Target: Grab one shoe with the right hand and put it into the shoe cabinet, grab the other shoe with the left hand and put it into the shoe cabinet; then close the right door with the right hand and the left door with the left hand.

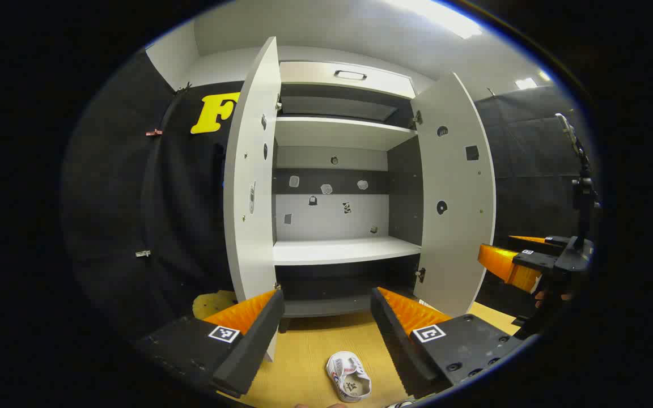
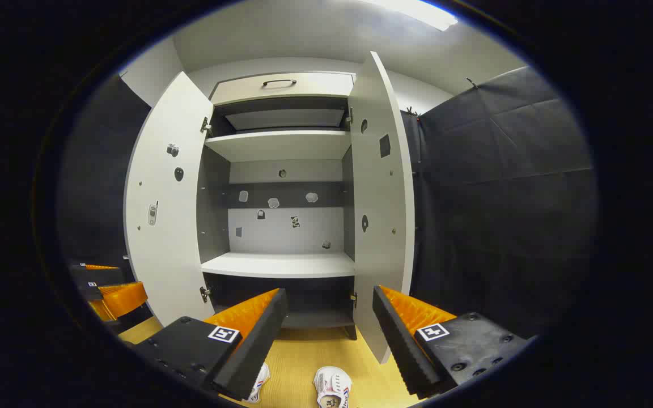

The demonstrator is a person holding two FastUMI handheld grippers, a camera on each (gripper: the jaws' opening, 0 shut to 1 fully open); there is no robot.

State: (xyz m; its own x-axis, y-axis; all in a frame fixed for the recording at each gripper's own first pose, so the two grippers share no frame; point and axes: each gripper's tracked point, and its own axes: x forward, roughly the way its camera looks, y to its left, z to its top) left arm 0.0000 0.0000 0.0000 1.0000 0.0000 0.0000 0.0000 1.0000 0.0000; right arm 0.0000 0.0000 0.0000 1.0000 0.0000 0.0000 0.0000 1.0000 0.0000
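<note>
The white shoe cabinet (image 1: 332, 249) (image 2: 281, 263) stands ahead with its left door (image 1: 253, 187) (image 2: 162, 209) and right door (image 1: 457, 198) (image 2: 383, 204) swung wide. Its shelves hold no shoes. On the wooden floor lies a small white shoe (image 1: 348, 377) between the fingers of my left gripper (image 1: 326, 334), which is open and above it. In the right gripper view two white shoes lie low: one (image 2: 332, 388) in the middle, another (image 2: 258, 382) partly hidden behind a finger. My right gripper (image 2: 329, 334) is open and holds nothing; it also appears at the right (image 1: 511, 263) of the left gripper view.
Black cloth walls close in both sides of the cabinet. A stand with a pole (image 1: 581, 192) rises at the far right. The left gripper (image 2: 111, 294) shows at the left edge of the right gripper view. Yellow wooden floor (image 2: 304, 351) lies in front of the cabinet.
</note>
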